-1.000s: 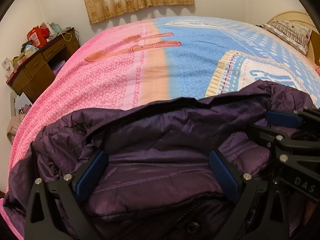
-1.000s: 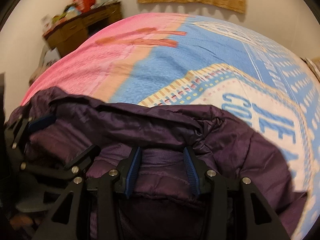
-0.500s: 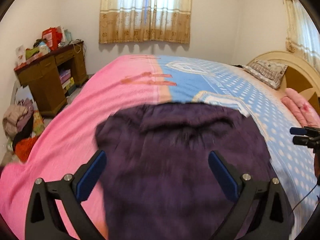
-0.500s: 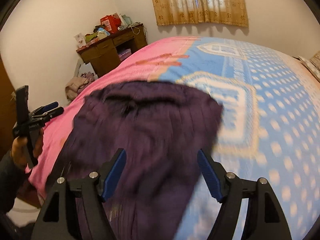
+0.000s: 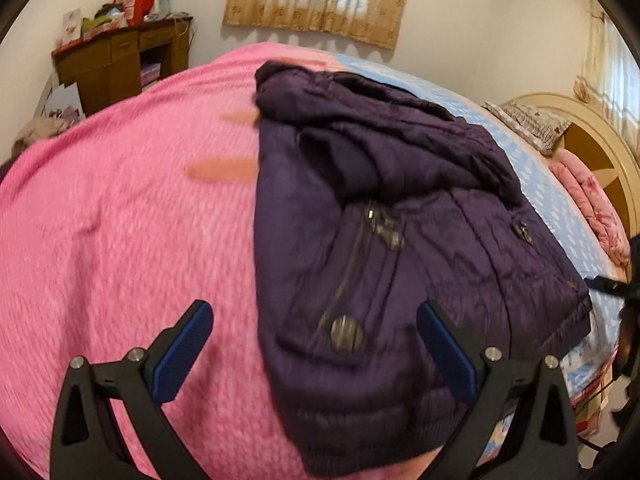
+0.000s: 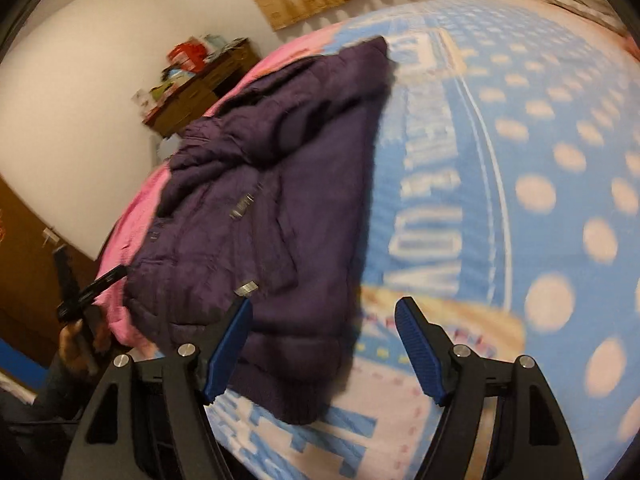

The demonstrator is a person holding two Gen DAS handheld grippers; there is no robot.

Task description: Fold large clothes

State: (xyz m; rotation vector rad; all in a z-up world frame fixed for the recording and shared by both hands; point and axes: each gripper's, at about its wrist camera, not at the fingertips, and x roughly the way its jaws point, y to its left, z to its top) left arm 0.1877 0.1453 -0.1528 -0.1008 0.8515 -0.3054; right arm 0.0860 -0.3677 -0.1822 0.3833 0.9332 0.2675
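Folded quilted purple jacket (image 5: 400,240) — puffy, zippered, snap-buttoned — lies on the knobbly bedspread (image 5: 120,240) ahead of both grippers' fingers (image 5: 182,350), spread wide, gripping nothing.

I see large white lettering printed on the blue bedspread (image 6: 472,184), too blurred for me to read.

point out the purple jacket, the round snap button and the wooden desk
purple jacket (image 5: 420,216): left wrist view, on the quilted front panel.
round snap button (image 5: 346,332): left wrist view, on its metal face.
wooden desk (image 5: 116,68): left wrist view, on the front.
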